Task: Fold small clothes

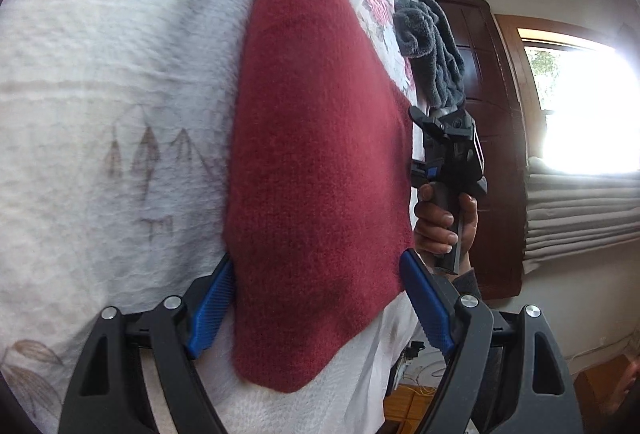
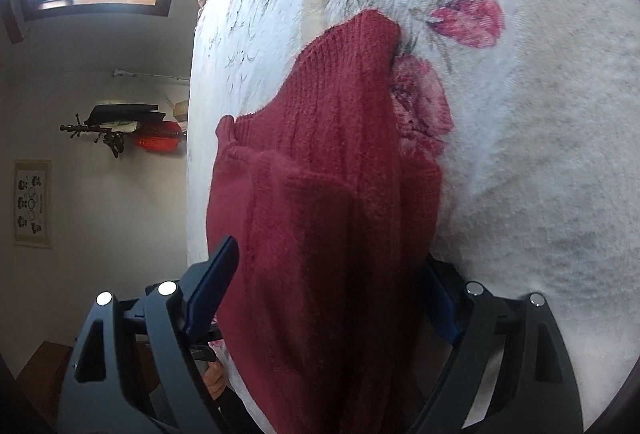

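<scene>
A dark red knitted sweater (image 1: 316, 161) lies folded on a white floral bedspread (image 1: 100, 73). My left gripper (image 1: 320, 310) is open, its blue pads (image 1: 212, 314) wide apart on either side of the sweater's near end. A hand (image 1: 444, 222) holds the right gripper's handle at the sweater's right edge. In the right wrist view the sweater (image 2: 328, 218) fills the gap of my right gripper (image 2: 326, 294), which is open. Its left finger (image 2: 212, 290) stands free of the knit. The right finger is partly hidden behind the fabric. The ribbed hem (image 2: 360, 45) points away onto the bedspread (image 2: 520, 153).
A grey fluffy cloth (image 1: 432, 49) lies on the bed beyond the sweater. A dark wooden door (image 1: 496, 153) and a bright window (image 1: 580, 105) stand past the bed's edge. A wall rack (image 2: 120, 129) with hung items and a framed picture (image 2: 32, 201) are off the bed's side.
</scene>
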